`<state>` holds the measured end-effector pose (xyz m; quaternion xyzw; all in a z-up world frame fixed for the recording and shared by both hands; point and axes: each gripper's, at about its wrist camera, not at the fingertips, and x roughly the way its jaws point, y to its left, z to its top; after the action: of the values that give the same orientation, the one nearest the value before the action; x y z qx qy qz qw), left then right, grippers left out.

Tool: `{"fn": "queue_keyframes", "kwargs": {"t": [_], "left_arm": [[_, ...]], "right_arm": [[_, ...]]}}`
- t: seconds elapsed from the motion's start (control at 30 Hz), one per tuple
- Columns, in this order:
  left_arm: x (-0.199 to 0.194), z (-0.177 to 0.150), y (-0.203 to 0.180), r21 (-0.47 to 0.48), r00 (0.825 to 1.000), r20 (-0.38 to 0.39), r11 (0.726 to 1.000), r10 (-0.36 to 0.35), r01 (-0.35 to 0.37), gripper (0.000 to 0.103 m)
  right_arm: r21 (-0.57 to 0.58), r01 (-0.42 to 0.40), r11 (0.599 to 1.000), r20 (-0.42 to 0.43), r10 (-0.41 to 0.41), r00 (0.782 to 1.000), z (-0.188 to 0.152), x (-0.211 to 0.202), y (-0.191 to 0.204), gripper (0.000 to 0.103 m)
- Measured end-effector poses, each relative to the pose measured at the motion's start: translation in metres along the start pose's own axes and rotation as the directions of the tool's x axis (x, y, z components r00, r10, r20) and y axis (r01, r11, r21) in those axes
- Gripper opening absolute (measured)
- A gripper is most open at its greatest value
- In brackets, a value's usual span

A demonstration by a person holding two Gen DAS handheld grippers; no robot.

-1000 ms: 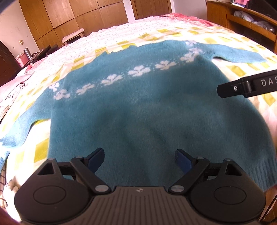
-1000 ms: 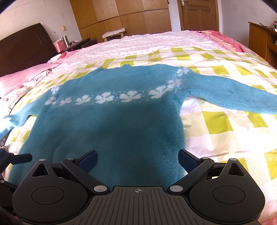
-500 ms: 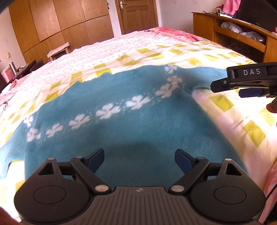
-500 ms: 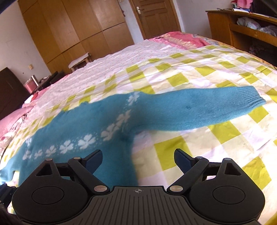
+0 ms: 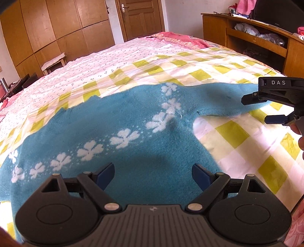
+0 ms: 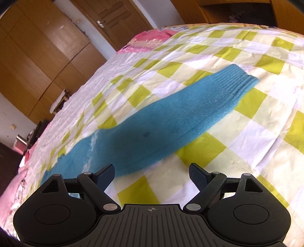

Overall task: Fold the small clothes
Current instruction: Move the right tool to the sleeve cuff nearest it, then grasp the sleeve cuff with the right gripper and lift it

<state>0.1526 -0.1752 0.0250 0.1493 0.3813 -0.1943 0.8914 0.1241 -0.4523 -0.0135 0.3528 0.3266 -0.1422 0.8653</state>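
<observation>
The sweater (image 5: 133, 152) lies flat on the bedspread (image 5: 228, 133), sleeve (image 6: 180, 114) outstretched.

A bed (image 5: 190, 62) fills the room, spread with a checked sheet (image 5: 233, 133) of yellow-green, cream and pink squares, and beyond it a white dotted quilt (image 5: 106, 64) runs toward a pink patterned cloth (image 5: 176, 39) at the far edge. Behind stands a wall of wooden wardrobe panels (image 5: 57, 28) with a brown panelled door (image 5: 140, 17) beside them, and a small cloth-topped stool (image 5: 54, 63) sits at the foot of the panels. On the right, a wooden shelf unit (image 5: 247, 36) holds bundled cloth and bags in its open compartment, with pink items on top.
</observation>
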Motion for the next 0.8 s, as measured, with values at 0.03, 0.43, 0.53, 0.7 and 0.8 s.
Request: {"fn": "queue_keyframes", "kwargs": {"t": [0.03,0.43,0.53,0.7,0.8], "left_arm": [[0.002,0.002,-0.004,0.002,1.0,0.001,1.0,-0.005,0.005,0.094],[0.015,0.019,-0.038,0.04,0.998,0.017,0.998,-0.058,0.057,0.094],[0.018,0.02,-0.04,0.047,0.998,0.012,0.997,-0.059,0.059,0.094],[0.027,0.019,-0.038,0.027,0.997,-0.01,0.997,-0.073,0.074,0.094],[0.029,0.018,-0.041,0.03,0.997,-0.015,0.997,-0.077,0.078,0.094]], "right_arm": [[0.024,0.005,1.0,0.008,-0.006,1.0,0.002,-0.001,-0.007,0.087],[0.229,0.03,0.973,0.072,-0.048,0.996,0.02,0.001,-0.061,0.084],[0.257,0.001,0.966,0.104,-0.029,0.994,0.022,0.006,-0.069,0.083],[0.296,-0.047,0.954,0.117,0.013,0.993,0.029,0.01,-0.079,0.082],[0.349,-0.085,0.933,0.134,0.04,0.99,0.035,0.014,-0.087,0.077]]}}
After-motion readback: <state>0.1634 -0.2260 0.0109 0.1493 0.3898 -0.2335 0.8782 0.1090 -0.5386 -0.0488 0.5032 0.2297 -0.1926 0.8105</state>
